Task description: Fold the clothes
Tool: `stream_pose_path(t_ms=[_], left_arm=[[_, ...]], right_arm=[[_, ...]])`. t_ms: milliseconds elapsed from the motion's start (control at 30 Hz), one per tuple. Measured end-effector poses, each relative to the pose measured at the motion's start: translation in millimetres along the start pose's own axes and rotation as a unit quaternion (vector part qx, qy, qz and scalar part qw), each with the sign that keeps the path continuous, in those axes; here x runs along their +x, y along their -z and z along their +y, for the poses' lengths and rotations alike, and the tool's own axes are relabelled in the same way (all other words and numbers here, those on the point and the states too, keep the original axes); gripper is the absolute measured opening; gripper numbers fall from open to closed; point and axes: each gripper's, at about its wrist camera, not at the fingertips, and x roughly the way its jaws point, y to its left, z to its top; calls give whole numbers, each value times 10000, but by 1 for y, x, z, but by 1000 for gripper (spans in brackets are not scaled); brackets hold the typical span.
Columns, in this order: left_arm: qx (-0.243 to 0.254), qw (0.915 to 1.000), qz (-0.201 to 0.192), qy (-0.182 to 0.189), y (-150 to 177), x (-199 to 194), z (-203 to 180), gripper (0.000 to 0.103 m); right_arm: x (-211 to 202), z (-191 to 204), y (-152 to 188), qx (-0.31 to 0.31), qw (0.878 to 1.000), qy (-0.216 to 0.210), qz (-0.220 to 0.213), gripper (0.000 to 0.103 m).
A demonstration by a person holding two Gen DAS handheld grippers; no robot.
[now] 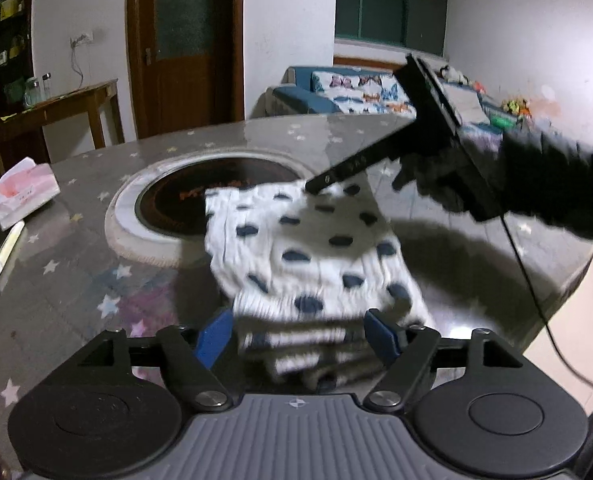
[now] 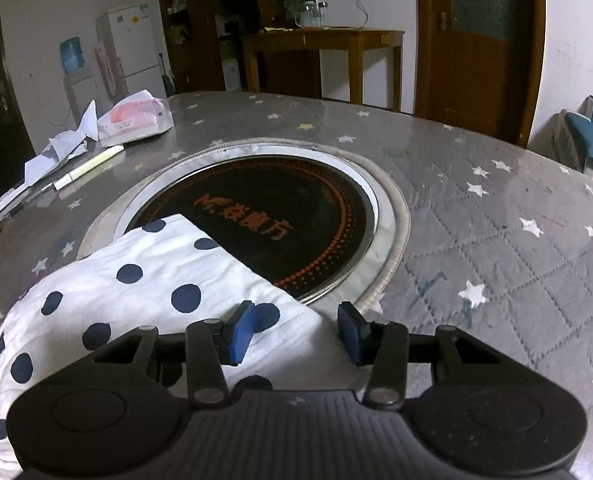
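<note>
Blue-padded fingers of the left gripper (image 1: 298, 336) stand well apart, with the folded bundle of the spotted cloth (image 1: 308, 252) lying between and just beyond them; the pads do not seem to press on it, so I judge it is not clamped. That white cloth with dark dots sits on the grey star-patterned table (image 1: 80, 280), folded into a thick rectangle whose far corner laps over the rim of the round black hotplate (image 1: 216, 200) set into the tabletop. Its long axis runs away from the left gripper toward the hotplate.

From the other side, the right gripper (image 2: 296, 334) has its jaws partly apart and empty: the left pad hovers over the cloth's edge (image 2: 144, 280), the right pad over bare table, so the cloth's border runs between them. The cloth spreads off to that gripper's left. In the left view the right gripper's dark fingertip (image 1: 316, 186) reaches the cloth's far corner.

The left gripper looks nearer the bulk of the bundle; the next fold or shift would likely turn on it closing on the near end.

Farther off lie a marker pen (image 1: 4, 256) and a tissue pack (image 1: 24, 192).
</note>
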Motion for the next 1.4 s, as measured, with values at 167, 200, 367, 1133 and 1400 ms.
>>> stream_pose_path(t_ms=[167,200,367,1133,1400], left_arm=[[182,9996,220,-50,10,8,1,76],[214,9994,246,-75,11,9,1,76],[276,9988,332,-223,15,17,8,78],[824,9915,119,-997,-42,101,60,75],[503,9934,319,-977,-59,122,89,74]], right_arm=[[-5,3,3,-122,9999,30,90,33],[-6,4,4,-153,9998,58,102,31],[-17,4,11,-251,9992,258,143,24],[-116,18,94,39,9932,1081,436,22],[-134,42,111,220,9925,1114,462,22]])
